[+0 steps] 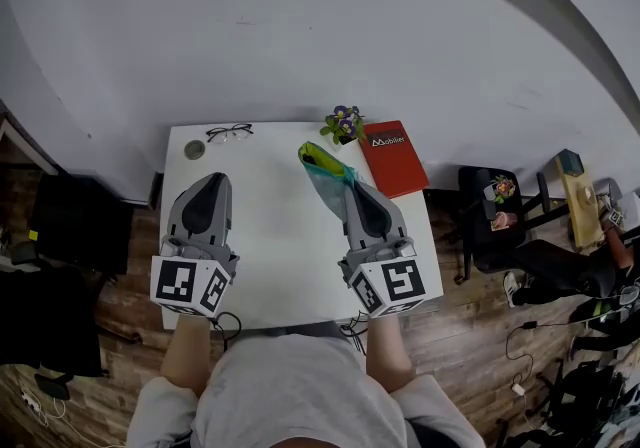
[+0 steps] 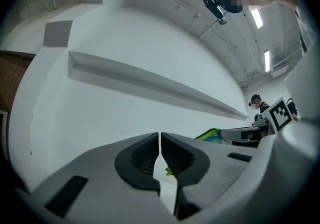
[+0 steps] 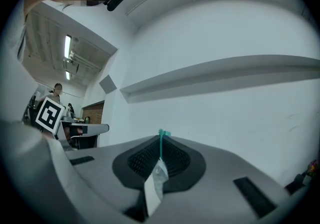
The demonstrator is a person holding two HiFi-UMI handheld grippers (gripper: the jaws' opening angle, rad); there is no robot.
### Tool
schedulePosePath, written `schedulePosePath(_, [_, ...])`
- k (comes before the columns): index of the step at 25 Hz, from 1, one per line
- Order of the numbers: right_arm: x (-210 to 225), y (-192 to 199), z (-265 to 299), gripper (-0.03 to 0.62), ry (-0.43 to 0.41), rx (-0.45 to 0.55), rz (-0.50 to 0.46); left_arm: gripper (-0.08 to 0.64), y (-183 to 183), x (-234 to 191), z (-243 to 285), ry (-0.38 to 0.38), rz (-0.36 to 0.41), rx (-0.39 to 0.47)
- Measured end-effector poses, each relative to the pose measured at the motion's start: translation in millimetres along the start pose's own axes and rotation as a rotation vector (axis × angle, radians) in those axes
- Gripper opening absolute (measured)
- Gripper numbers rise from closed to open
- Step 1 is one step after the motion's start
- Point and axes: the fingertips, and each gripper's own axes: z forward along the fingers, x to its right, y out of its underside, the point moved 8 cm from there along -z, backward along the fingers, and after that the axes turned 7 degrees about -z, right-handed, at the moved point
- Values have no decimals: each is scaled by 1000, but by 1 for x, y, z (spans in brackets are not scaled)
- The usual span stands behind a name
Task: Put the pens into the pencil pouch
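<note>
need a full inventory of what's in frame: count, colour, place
table: 1, white, centre, against the wall
pencil pouch: 1, green and teal, right of centre over the table, gripped at its edge
glasses: 1, dark frame, table's far left corner
round disc: 1, grey, beside the glasses
potted plant: 1, purple flowers, table's far edge
book: 1, red, table's far right
chair: 1, black, right of the table, small items on it
pens: none in view
left tool: 1, grey, jaws together, empty, over the table's left side
right tool: 1, grey, jaws shut on the pencil pouch
</note>
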Motion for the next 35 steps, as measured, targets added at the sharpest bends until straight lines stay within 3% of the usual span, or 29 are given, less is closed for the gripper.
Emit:
schedulePosePath(12, [5,-7,-24,35,96,26,-25,37,-5,0,-16,-18,9,14])
schedulePosePath(35, [-5,-10,-52,35,126,37,-34,37,-9,14,-32,1,37,40])
